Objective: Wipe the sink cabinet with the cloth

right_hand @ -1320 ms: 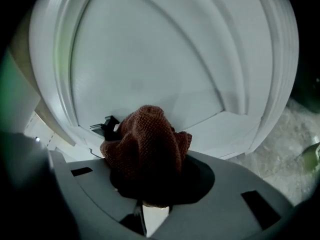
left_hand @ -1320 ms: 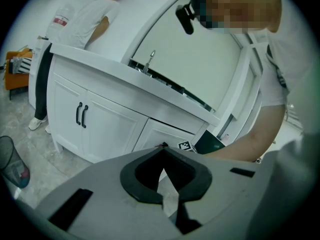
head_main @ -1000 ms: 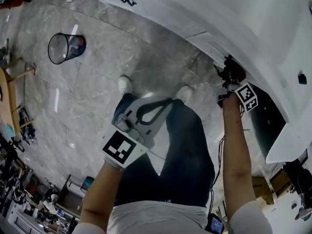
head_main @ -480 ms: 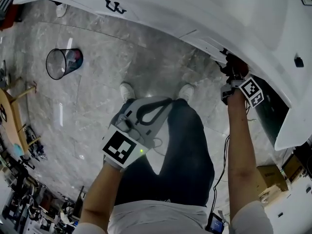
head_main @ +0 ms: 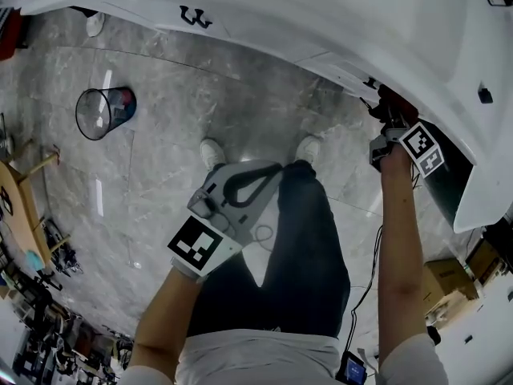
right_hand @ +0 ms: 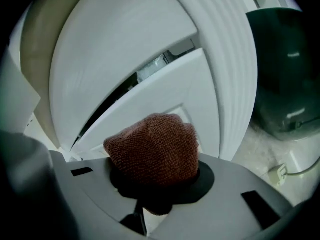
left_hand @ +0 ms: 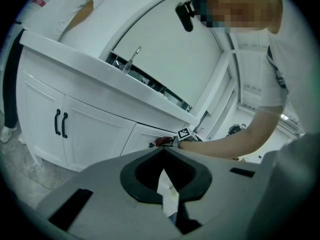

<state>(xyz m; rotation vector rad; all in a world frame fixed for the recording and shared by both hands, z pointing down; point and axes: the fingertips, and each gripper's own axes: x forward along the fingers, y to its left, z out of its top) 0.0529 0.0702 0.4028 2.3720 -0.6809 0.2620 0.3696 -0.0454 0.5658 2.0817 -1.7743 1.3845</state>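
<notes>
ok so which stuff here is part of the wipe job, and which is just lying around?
In the job:
- cloth, clamped in the right tool
- sink cabinet, cloth up at its drawer front

Just there:
- left tool, shut on nothing, held by the person's legs
- wire bin on the floor
- cardboard box
- dark tub beside the cabinet

So the left gripper (head_main: 240, 184) is held low in front of the body, jaws closed together with nothing between them, and its marker cube (head_main: 196, 245) faces up. The left arm (head_main: 164, 311) is bent, forearm bare. The right arm (head_main: 398, 247) is stretched straight out ahead, bare below a white sleeve (head_main: 409, 359). At the end of it, the right gripper (head_main: 390, 127) has its jaws clamped on the cloth (right_hand: 155, 146), which bulges out past the tips.
</notes>
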